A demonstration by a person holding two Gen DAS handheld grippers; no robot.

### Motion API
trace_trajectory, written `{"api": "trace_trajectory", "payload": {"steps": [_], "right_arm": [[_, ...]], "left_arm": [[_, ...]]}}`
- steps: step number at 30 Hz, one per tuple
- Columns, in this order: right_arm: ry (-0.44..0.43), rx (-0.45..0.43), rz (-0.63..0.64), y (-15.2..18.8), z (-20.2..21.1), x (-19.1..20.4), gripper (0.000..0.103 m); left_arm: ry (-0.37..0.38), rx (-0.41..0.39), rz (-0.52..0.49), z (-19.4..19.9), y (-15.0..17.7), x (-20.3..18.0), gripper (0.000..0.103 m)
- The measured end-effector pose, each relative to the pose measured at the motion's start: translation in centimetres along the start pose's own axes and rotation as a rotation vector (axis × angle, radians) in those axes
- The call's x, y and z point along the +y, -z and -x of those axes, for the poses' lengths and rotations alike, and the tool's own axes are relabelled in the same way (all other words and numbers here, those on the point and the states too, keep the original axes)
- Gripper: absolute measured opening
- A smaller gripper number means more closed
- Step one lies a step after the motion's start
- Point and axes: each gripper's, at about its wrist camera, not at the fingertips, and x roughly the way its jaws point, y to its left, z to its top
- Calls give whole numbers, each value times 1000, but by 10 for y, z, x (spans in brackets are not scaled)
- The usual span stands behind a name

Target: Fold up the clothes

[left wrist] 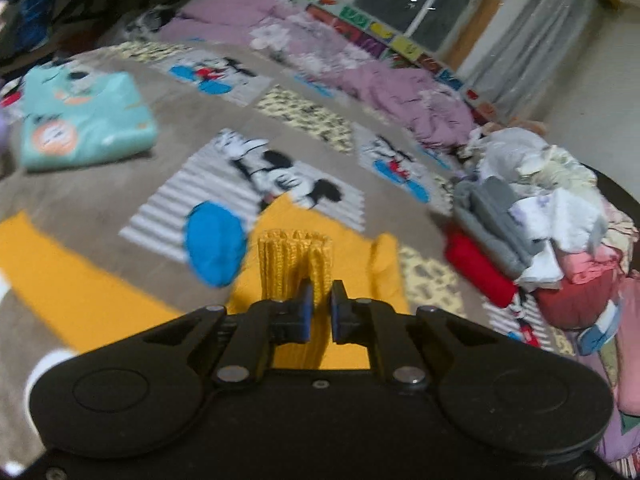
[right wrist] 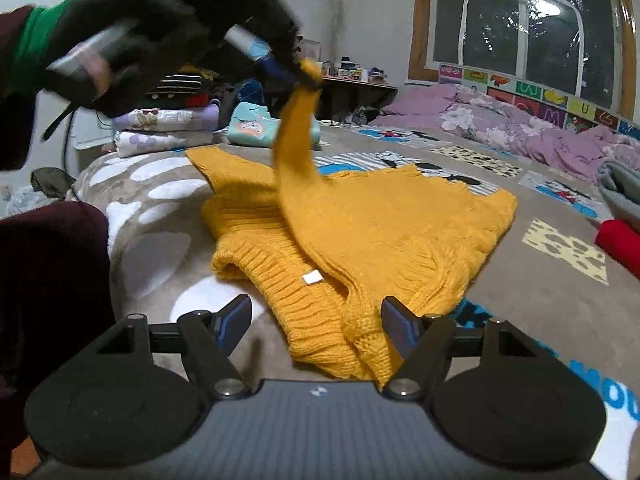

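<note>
Left gripper: the jaws are drawn nearly together and a ribbed cuff of the yellow knit sweater is pinched between the blue pads; seen from the right wrist view, the same gripper is held up in the air at upper left, blurred, with the cuff caught at its tip.

Right gripper: the jaws are spread wide, nothing is held between them, and the ribbed collar is framed between the two fingertips.

Yellow knit sweater: it is laid flat on the bed directly ahead of the right gripper, collar end nearest the fingers; a small white label is seen inside the collar.

Sleeve: it is lifted off the sweater body and is stretched upward to the left gripper, hanging as a long strip above the garment.

Blanket: a grey-brown cartoon-mouse print cover is spread under the sweater.

Folded teal top: it is placed far ahead and to the left of the left gripper, well apart from the sweater.

Clothes pile: a heap of grey, red, white and pink garments is seen to the right of the left gripper, beside the sweater's edge.

Lilac bedding: it is bunched at the far side of the bed, beyond the right gripper, below the window.
</note>
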Motion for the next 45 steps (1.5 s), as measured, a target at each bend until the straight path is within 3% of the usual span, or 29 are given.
{"api": "trace_trajectory", "payload": {"steps": [8,16,24,31,33,36,37,41,45], "right_arm": [[18,8,-8,-3,2,-3,72],[-28,40,-36,0,-3,-9,72],[-77,55,-87,1,-5,-21,75],[-111,59,-112,0,-7,-27,77],[-114,61,-111,0,-7,-27,77],[-99,63,-111,-1,-5,-28,77],[-87,63,-112,-1,-4,-28,77],[-18,44,-116,-1,7,-32,77],[60,-31,-90,-5,17,-34,76]], "left_arm": [[102,13,-44,-38,-27,-57,6],[134,108,3,-117,-28,-84,6],[102,184,62,-189,-16,-85,6],[68,202,50,-222,-4,-86,6],[50,206,20,-229,0,-88,6],[-40,225,-78,-241,9,-97,7],[-37,233,-115,-245,11,-100,9],[46,269,-168,-242,9,-103,42],[84,241,-208,-213,-1,-98,42]]}}
